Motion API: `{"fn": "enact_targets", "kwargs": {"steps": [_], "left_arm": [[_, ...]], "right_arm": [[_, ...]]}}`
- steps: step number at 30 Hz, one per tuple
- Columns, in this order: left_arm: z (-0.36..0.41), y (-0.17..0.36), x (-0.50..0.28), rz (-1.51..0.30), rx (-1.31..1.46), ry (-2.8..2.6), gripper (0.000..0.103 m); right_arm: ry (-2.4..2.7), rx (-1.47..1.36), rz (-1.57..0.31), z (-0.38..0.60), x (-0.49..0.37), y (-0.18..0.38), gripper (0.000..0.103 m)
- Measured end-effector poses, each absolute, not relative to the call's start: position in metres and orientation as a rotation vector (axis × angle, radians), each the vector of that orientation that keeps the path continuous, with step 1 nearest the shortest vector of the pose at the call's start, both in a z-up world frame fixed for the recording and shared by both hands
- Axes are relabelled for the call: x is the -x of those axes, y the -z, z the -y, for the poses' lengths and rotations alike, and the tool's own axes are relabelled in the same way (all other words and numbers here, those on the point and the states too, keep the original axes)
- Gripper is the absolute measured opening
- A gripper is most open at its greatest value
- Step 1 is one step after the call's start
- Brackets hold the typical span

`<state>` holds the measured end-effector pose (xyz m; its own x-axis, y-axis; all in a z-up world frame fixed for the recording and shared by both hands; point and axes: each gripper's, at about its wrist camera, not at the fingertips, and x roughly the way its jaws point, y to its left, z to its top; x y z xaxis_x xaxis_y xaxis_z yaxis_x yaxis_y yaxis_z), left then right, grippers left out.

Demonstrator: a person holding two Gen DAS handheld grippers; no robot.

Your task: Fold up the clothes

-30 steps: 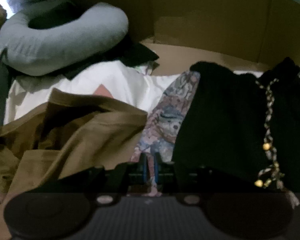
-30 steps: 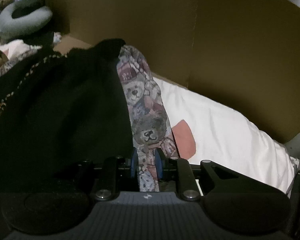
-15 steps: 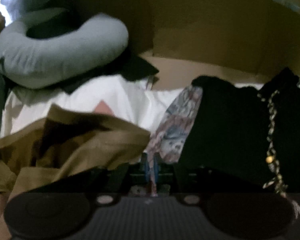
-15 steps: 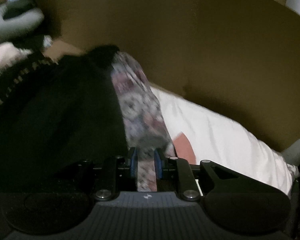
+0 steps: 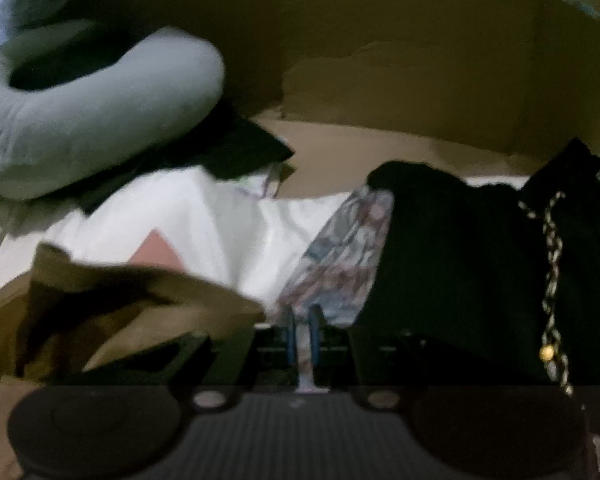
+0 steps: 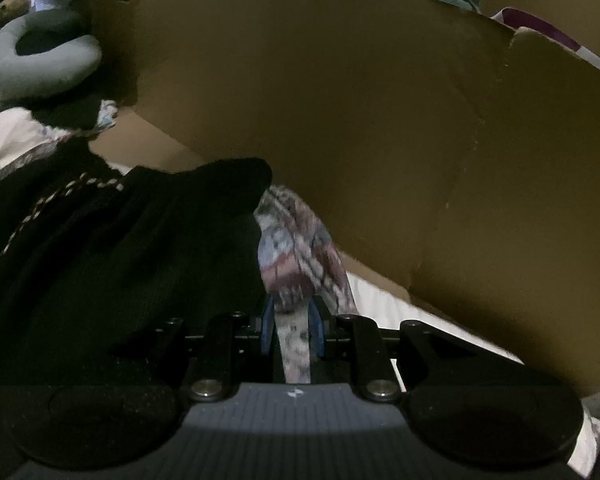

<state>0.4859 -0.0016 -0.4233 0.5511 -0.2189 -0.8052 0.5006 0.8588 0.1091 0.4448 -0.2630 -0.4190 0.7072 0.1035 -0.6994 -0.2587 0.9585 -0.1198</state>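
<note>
A black knit garment (image 5: pixel 460 264) with a bear-patterned lining (image 5: pixel 344 256) and a braided cream trim (image 5: pixel 552 248) is stretched between both grippers. My left gripper (image 5: pixel 302 334) is shut on the patterned edge at the garment's left side. In the right wrist view the same black garment (image 6: pixel 120 264) fills the left half. My right gripper (image 6: pixel 291 330) is shut on a thick bunch of the patterned lining (image 6: pixel 296 256) at its right edge. Blue pads (image 6: pixel 267 328) press the cloth on both sides.
A tan garment (image 5: pixel 112 312) lies crumpled at the left over a white sheet (image 5: pixel 204 224). A grey neck pillow (image 5: pixel 92 116) sits at the back left. A tall cardboard wall (image 6: pixel 360 120) stands close behind and to the right.
Both grippers have carried the garment toward the cardboard wall. In the right wrist view the white sheet has slid mostly out of sight and the neck pillow has come into view.
</note>
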Motion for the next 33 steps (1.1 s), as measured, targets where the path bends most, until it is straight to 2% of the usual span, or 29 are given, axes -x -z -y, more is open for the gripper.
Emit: {"fn": "enact_targets", "kwargs": {"steps": [13,21,26,28,29,30,32,33], "left_arm": [[0.035,0.428,-0.508,-0.882,-0.296,0.490,0.011],[0.048,0.447,-0.520,-0.929,-0.287,0.418,0.012],[0.049,0.442,-0.523,-0.961,-0.281,0.396,0.012],[0.046,0.435,-0.524,-0.981,-0.270,0.393,0.019],[0.044,0.429,-0.521,-0.982,-0.269,0.395,0.032],[0.041,0.422,-0.516,-0.972,-0.274,0.401,0.052],[0.034,0.404,-0.504,-0.931,-0.297,0.411,0.077],[0.029,0.396,-0.498,-0.910,-0.307,0.420,0.078]], "right_arm": [[-0.179,0.191,-0.749,0.252,-0.478,0.424,0.022],[-0.153,0.115,-0.817,0.254,-0.500,0.444,0.021],[-0.165,0.184,-0.880,0.247,-0.512,0.446,0.021],[-0.166,0.191,-0.890,0.244,-0.513,0.439,0.022],[-0.165,0.189,-0.892,0.243,-0.512,0.434,0.022],[-0.175,0.188,-0.882,0.242,-0.508,0.429,0.024],[-0.217,0.189,-0.838,0.241,-0.492,0.418,0.034],[-0.234,0.190,-0.831,0.242,-0.482,0.414,0.039]]}}
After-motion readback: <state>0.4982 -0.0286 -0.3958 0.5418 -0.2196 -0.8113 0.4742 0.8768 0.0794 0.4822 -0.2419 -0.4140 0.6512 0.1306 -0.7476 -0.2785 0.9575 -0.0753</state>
